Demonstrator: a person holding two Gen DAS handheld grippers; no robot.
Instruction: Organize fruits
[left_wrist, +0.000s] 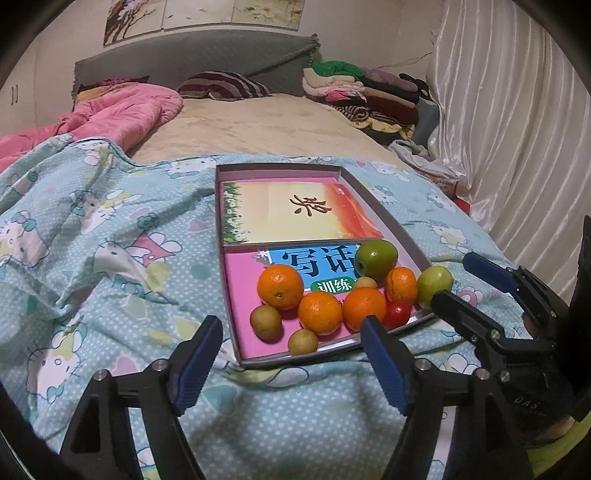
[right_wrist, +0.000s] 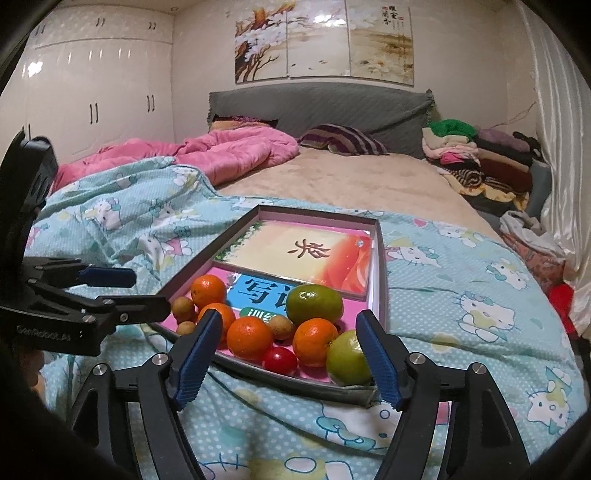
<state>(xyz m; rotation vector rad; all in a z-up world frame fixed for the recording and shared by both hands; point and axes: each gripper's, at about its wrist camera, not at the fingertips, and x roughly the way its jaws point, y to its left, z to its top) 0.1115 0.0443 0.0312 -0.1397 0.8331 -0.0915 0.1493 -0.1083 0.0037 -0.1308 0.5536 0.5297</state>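
A shallow grey-rimmed tray (left_wrist: 277, 167) (right_wrist: 382, 266) lies on the bed with two books in it. Fruit is crowded at its near end: several oranges (left_wrist: 280, 286) (right_wrist: 249, 338), two green fruits (left_wrist: 376, 258) (right_wrist: 314, 304), three small brown longans (left_wrist: 266, 322) (right_wrist: 183, 309) and one red cherry tomato (left_wrist: 396, 314) (right_wrist: 279, 360). My left gripper (left_wrist: 291, 320) (right_wrist: 149, 291) hangs open just before the tray's near edge, holding nothing. My right gripper (right_wrist: 288, 315) (left_wrist: 456, 280) is open too, at the tray's near right corner, its right finger beside the second green fruit (right_wrist: 347, 358) (left_wrist: 434, 286).
The tray rests on a rumpled blue cartoon-print blanket (left_wrist: 110, 258). A pink quilt (right_wrist: 229, 155) and striped pillow (right_wrist: 343, 142) lie further back, folded clothes (right_wrist: 480, 158) are piled at the back right, and a white curtain (left_wrist: 517, 129) hangs along the right side.
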